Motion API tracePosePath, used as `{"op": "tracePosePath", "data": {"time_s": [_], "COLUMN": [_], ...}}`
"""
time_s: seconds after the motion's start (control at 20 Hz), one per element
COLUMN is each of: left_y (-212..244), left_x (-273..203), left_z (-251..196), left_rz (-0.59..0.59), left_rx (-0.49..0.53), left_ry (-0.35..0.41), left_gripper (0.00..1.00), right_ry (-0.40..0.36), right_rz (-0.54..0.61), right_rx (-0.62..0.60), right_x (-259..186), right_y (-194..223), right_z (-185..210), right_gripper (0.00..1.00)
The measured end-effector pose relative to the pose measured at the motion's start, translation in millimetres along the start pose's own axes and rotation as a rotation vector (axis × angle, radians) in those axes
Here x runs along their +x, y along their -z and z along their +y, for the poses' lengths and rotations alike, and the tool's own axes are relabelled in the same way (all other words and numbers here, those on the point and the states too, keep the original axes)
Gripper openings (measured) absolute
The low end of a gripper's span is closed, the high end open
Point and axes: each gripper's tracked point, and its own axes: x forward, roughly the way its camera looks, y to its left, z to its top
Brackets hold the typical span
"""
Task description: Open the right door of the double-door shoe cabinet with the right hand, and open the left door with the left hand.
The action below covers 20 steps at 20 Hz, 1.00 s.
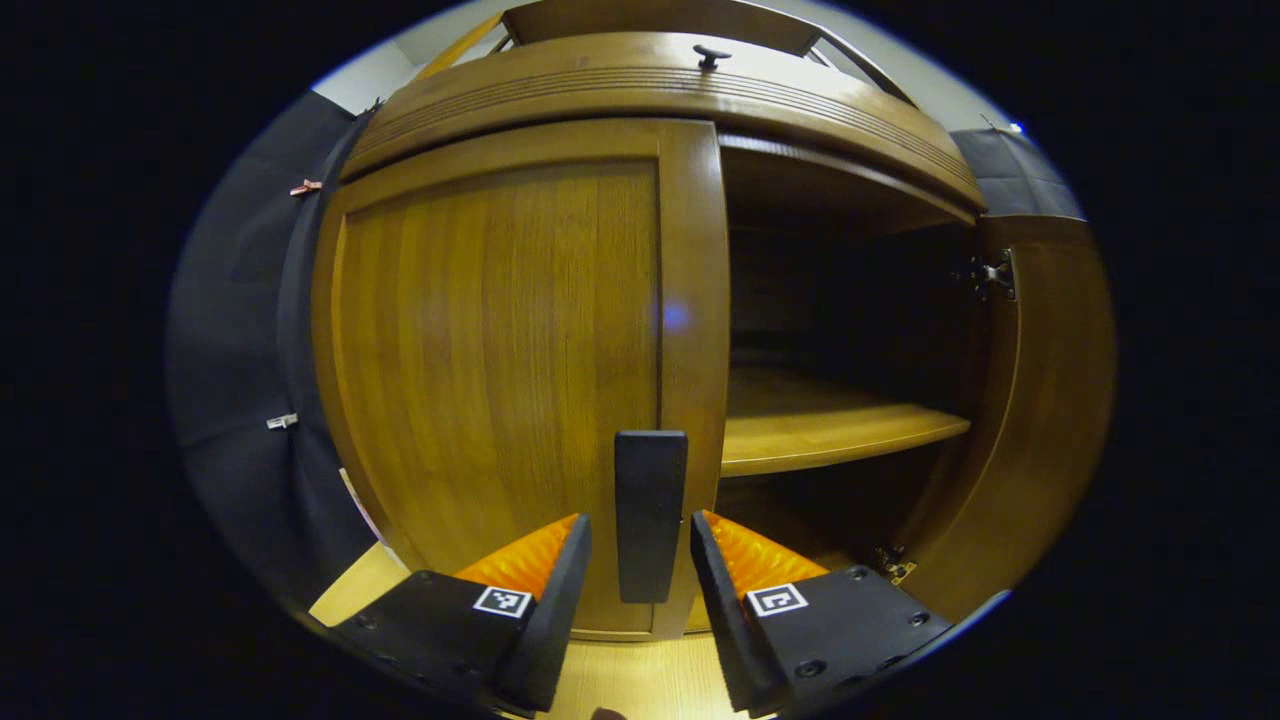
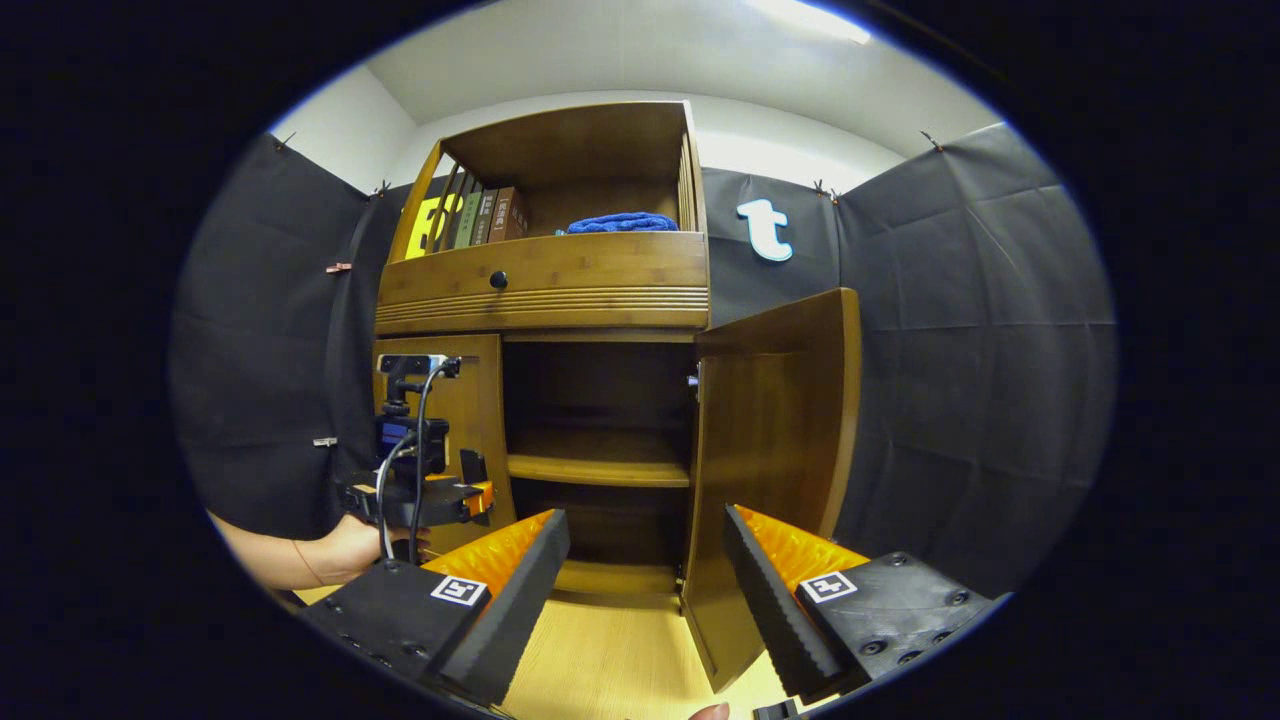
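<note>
Two doors front the cabinet (image 2: 545, 290): in the right gripper view the right door (image 2: 775, 440) stands swung wide, its free edge toward the camera, while the left door (image 2: 470, 420) is shut against the frame. That view also takes in the upper shelf with books (image 2: 485, 218) and a blue cloth (image 2: 622, 222), a drawer knob (image 2: 498, 280), and the left gripper (image 2: 478, 490) held by a hand (image 2: 355, 548) low at the left door, forearm coming in from the left.

From the left gripper view the left door (image 1: 500, 370) is seen close up, with its dark upright handle (image 1: 650, 515) near the door's right edge. The left gripper (image 1: 640, 570) has its jaws parted, one finger on each side of the handle with a gap on both sides, gripping nothing. Beyond the door's edge the open compartment shows a shelf (image 1: 830, 430), and the right door (image 1: 1050, 400) hangs on its hinge (image 1: 990, 272) at the far right.

The right gripper (image 2: 645, 580) sits back from the cabinet over the pale floor (image 2: 620, 660), jaws wide apart and empty, the open door's lower edge lying between its fingers in the view. Open room lies between it and the compartment.
</note>
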Motion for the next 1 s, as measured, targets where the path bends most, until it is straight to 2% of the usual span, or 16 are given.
{"op": "tracePosePath", "data": {"time_s": [0.05, 0.1, 0.15, 0.2, 0.25, 0.4, 0.5, 0.85, 1.0], "left_y": [2.0, 1.7, 0.9, 0.6, 0.8, 1.6, 3.2, 17.7, 22.8], "left_x": [2.3, 4.3, 5.4, 7.9, 5.3, 3.5, -0.7, -67.7, -95.7], "left_z": [0.0, -2.1, -3.6, -3.1, -3.1, -3.8, -3.0, 13.4, 26.4], "left_rz": [0.001, -0.001, -0.005, -0.003, -0.006, 0.006, 0.012, 0.021, 0.026], "left_rx": [0.004, 0.006, 0.01, 0.017, 0.02, 0.014, 0.013, 0.017, 0.01], "left_ry": [-0.002, 0.008, 0.013, 0.009, 0.008, 0.022, 0.033, 0.054, 0.052], "left_gripper": [0.61, 0.55, 0.5, 0.41, 0.37, 0.34, 0.32, 0.31, 0.3], "right_ry": [0.002, 0.005, 0.008, 0.009, 0.011, 0.014, 0.021, 0.018, 0.009], "right_rz": [0.002, 0.005, 0.008, 0.012, 0.015, 0.025, 0.021, 0.019, 0.017], "right_rx": [-0.001, -0.003, -0.002, -0.002, 0.001, 0.015, 0.019, 0.022, 0.019], "right_x": [0.1, 0.4, 0.2, 0.2, 0.1, -1.0, 0.1, -2.3, -1.9], "right_y": [0.4, 1.3, 2.0, 3.0, 3.7, 5.7, 5.5, 6.3, 6.6], "right_z": [-0.2, -0.6, -1.0, -0.6, -0.3, 2.2, 2.0, 6.9, 10.6], "right_gripper": [0.96, 0.98, 0.96, 0.98, 0.98, 0.96, 0.98, 0.96, 0.98]}}
